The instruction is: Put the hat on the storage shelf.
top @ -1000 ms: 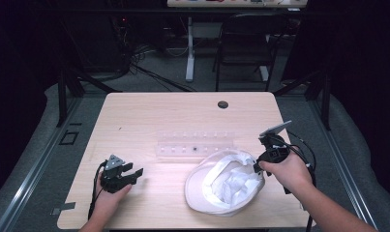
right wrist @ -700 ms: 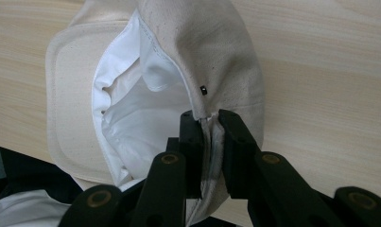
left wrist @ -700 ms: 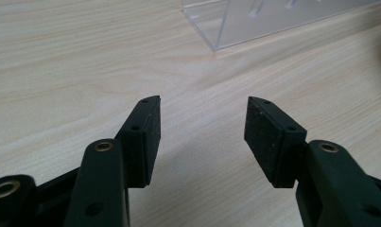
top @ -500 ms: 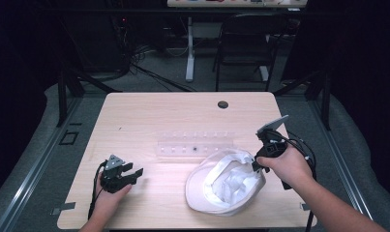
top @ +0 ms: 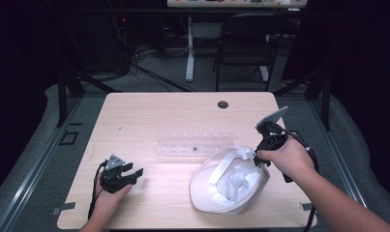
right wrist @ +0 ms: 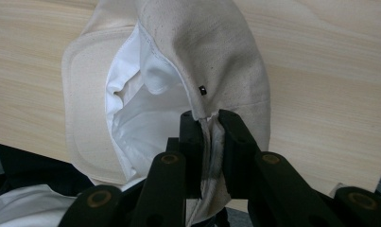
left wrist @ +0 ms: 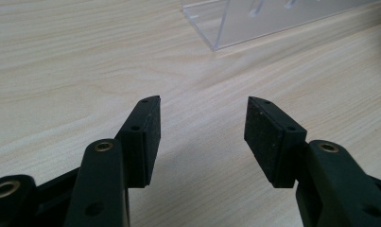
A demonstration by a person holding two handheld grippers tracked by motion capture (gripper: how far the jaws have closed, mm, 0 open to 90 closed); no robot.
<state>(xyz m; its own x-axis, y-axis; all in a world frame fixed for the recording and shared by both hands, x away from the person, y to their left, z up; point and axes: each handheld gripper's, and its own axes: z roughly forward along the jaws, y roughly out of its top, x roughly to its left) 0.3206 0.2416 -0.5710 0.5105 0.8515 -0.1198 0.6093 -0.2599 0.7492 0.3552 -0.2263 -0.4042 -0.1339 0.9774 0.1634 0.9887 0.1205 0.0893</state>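
My left gripper (top: 133,173) rests wide open and empty at lower left. The clear rack (top: 195,144) lies mid-frame. The white cap (top: 230,181) lies lower centre-right, hollow upward (brim toward the bottom edge), its rim pinched in my closed right gripper (top: 255,159)

Right gripper (top: 258,155) jaw tips are hidden behind the cap (top: 231,181) rim in the high view. In the right gripper view the pinched cloth covers the pad faces. Clear rack (left wrist: 254,21) is cut off by the top edge in the left gripper view. Small dark speck on the rack in the high view is too small to identify. Forearms are cut by the bottom edge.
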